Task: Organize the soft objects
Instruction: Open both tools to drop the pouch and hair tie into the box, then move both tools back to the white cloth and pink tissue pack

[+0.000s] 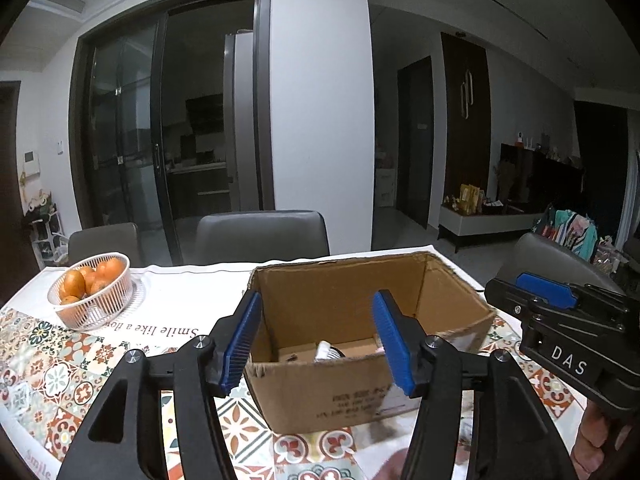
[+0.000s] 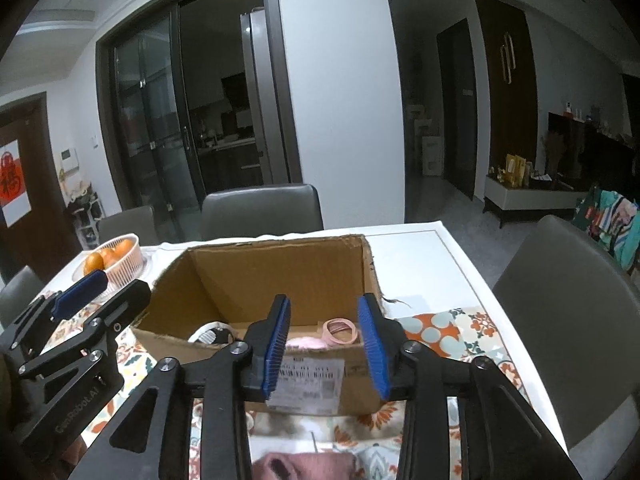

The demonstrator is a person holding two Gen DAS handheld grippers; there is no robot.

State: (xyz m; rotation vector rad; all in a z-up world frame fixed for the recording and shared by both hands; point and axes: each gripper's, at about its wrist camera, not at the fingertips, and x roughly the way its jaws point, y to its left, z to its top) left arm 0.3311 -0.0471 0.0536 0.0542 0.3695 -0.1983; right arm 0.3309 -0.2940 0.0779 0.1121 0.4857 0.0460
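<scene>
An open cardboard box [image 1: 340, 292] [image 2: 280, 272] stands on the table right in front of both grippers. On its floor lie a white and dark soft item [image 2: 210, 334] [image 1: 326, 350], pink hair loops [image 2: 340, 327] and a pale pink fluffy piece [image 2: 306, 343]. My left gripper [image 1: 316, 320] is open at the box's near wall, with nothing between its blue pads. My right gripper [image 2: 324, 320] is also open and empty, a little above the near rim. A pink knitted piece [image 2: 304, 462] lies on the cloth under the right gripper, partly hidden by its frame.
A white basket of oranges [image 1: 92, 292] [image 2: 116, 258] stands left of the box. A patterned tablecloth [image 1: 52, 368] covers the table. Grey chairs [image 1: 260, 236] [image 2: 560, 312] stand at the far side and the right edge. A hand [image 1: 592, 440] holds the right gripper.
</scene>
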